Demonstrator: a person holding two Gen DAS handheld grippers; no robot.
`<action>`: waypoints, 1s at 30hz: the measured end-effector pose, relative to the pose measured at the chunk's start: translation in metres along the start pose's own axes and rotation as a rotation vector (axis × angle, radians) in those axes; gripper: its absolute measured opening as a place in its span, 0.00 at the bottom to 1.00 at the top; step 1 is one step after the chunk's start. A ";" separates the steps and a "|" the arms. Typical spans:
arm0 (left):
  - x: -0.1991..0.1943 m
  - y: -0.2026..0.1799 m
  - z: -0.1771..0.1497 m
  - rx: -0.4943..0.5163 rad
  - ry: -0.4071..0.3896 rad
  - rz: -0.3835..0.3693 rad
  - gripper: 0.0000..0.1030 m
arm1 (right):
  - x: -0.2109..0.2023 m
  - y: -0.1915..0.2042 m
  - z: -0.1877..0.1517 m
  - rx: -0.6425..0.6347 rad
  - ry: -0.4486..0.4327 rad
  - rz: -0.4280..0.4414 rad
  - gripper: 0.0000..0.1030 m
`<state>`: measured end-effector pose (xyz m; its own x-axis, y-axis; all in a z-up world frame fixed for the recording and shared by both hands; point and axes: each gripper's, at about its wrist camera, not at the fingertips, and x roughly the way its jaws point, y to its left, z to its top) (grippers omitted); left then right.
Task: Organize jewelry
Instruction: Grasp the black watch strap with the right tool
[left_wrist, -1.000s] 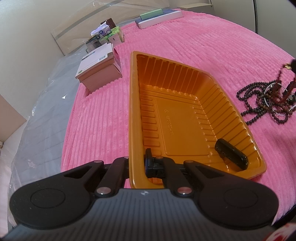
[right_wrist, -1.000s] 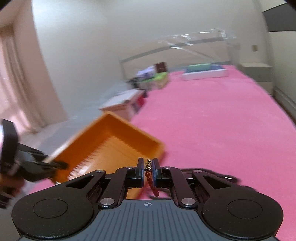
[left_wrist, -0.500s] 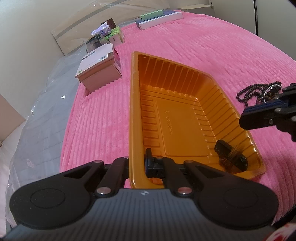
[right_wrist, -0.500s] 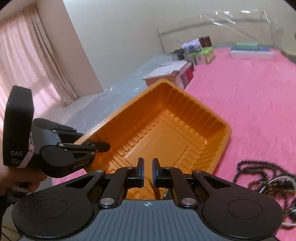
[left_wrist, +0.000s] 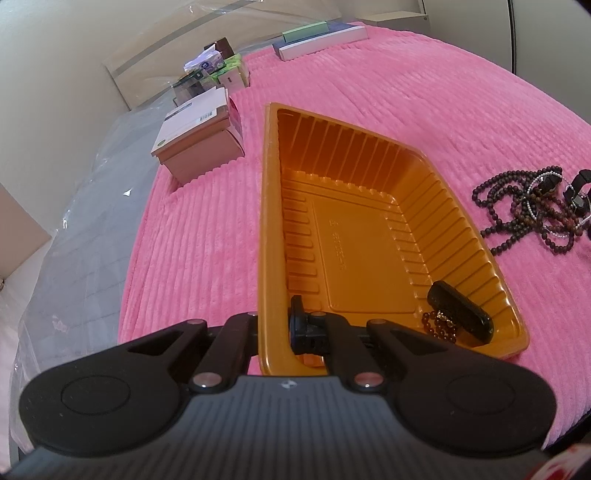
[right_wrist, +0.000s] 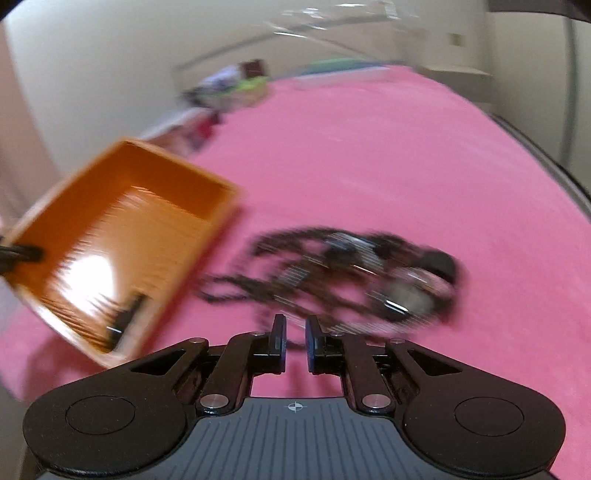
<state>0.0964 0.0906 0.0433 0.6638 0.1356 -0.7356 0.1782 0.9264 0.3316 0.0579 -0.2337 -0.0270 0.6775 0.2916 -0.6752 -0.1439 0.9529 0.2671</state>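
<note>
The left gripper (left_wrist: 275, 325) has its fingers clenched on the rim of the orange tray (left_wrist: 267, 221), which sits on the pink bed (left_wrist: 424, 92). A black piece (left_wrist: 460, 312) and a small bead string (left_wrist: 439, 326) lie inside. The bead pile (right_wrist: 332, 273) lies beside the tray; it looks light, floppy and tangled, so pinch one strand. The right gripper (right_wrist: 294, 341) hangs over it, empty, fingers opening. Blur hides single strands.

My left gripper (left_wrist: 275, 325) clamped on the orange tray's (left_wrist: 271, 206) near rim, black oblong piece (left_wrist: 460, 312) and small red bead bracelet (left_wrist: 439, 326) in its near right corner, tangled beaded necklaces (left_wrist: 524, 214) by the pink bedspread's (left_wrist: 406, 92) right edge
</note>
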 end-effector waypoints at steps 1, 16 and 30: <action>0.000 0.000 0.000 0.000 0.000 0.000 0.03 | -0.002 -0.008 -0.003 0.006 -0.001 -0.024 0.14; -0.002 -0.002 0.002 0.006 0.006 0.010 0.02 | 0.003 -0.046 0.012 -0.091 -0.076 -0.197 0.38; -0.002 -0.002 0.002 0.007 0.005 0.010 0.03 | 0.017 -0.064 0.036 -0.159 -0.057 -0.197 0.04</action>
<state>0.0966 0.0880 0.0456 0.6617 0.1471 -0.7352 0.1761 0.9226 0.3431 0.1042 -0.2926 -0.0309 0.7429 0.0978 -0.6622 -0.1134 0.9934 0.0196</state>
